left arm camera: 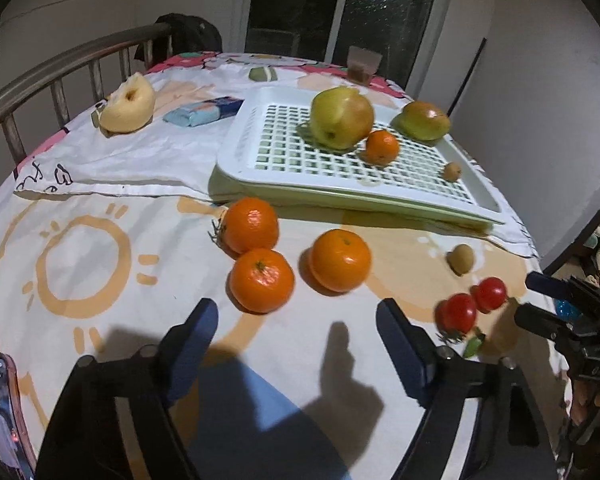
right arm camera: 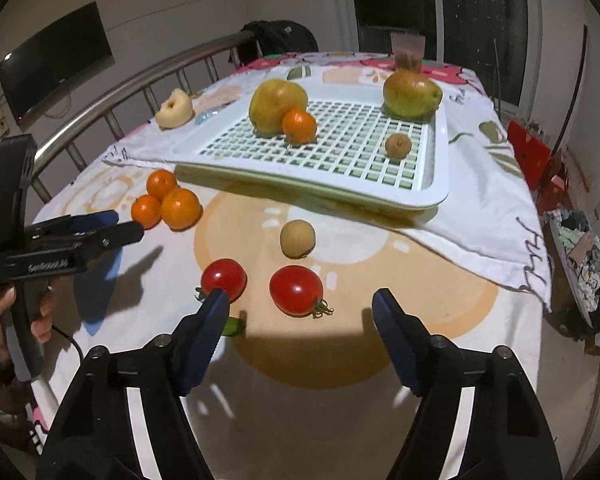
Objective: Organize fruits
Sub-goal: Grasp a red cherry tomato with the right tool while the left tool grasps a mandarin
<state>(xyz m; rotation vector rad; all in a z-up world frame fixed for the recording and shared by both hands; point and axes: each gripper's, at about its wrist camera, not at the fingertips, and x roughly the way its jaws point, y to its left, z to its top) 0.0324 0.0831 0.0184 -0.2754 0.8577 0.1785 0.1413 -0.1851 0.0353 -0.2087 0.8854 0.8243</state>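
Three round orange mandarins (left arm camera: 284, 256) sit in a loose cluster on the printed tablecloth (left arm camera: 84, 264), near side of the white plastic lattice tray (left arm camera: 236, 140), none in the tray. Two glossy red tomatoes (right arm camera: 260, 286) lie to their right, apart from each other; a small tan-brown round fruit (right arm camera: 297, 239) rests between the tomatoes and the tray's near rim. Inside the tray: a large yellow-green apple (left arm camera: 342, 118) with a smaller mandarin (left arm camera: 382, 147) touching its right side, a second green-red apple (left arm camera: 424, 120) at the far right corner, and another small brown fruit (left arm camera: 452, 171) near the right edge.

Left gripper (left arm camera: 296, 316) hovers just short of the nearest mandarin, blue-padded jaws parted, nothing between them. Right gripper (right arm camera: 300, 308) hangs over the tomatoes, jaws parted and gripping nothing; its left fingertip overlaps the left tomato in view, contact unclear.

Far left on the cloth: a pale cut apple piece (left arm camera: 128, 104), a light blue wrapped packet (left arm camera: 204, 112). A phone (left arm camera: 2, 412) lies at the near left edge.
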